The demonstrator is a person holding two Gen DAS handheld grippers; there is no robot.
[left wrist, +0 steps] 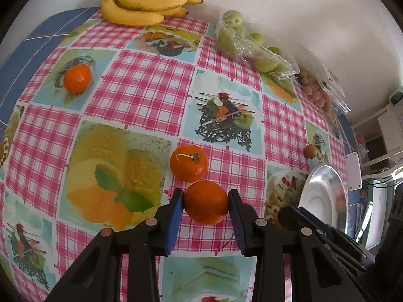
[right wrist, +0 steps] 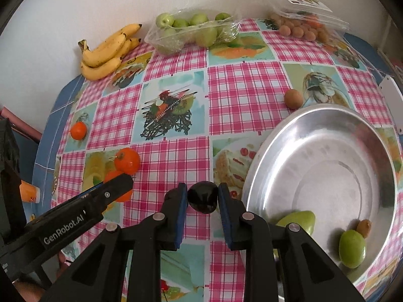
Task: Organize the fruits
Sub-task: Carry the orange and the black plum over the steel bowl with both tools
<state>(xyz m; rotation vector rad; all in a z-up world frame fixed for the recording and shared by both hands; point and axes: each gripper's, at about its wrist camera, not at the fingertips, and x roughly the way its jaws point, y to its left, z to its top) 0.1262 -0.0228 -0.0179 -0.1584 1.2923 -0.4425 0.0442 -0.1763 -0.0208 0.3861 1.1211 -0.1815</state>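
Observation:
My left gripper (left wrist: 206, 205) is shut on an orange tangerine (left wrist: 206, 205), its blue pads pressing both sides, just above the checked tablecloth. A second tangerine (left wrist: 189, 163) with a stem lies right behind it, and a third tangerine (left wrist: 77, 78) sits far left. My right gripper (right wrist: 202, 198) is shut on a small dark plum (right wrist: 203, 200), held left of the metal bowl (right wrist: 327, 130). The bowl holds two green fruits (right wrist: 352, 248) and a small brown fruit (right wrist: 364, 227). The left gripper (right wrist: 110, 191) also shows in the right wrist view, over its tangerine.
A banana bunch (left wrist: 146, 2) lies against the back wall. Beside it are a plastic tray of green apples (right wrist: 191, 29) and an open clear pack of small brown fruits (right wrist: 302, 29). One loose brown fruit (right wrist: 293, 98) rests behind the bowl. An orange-capped item (right wrist: 29, 193) lies at the table's left edge.

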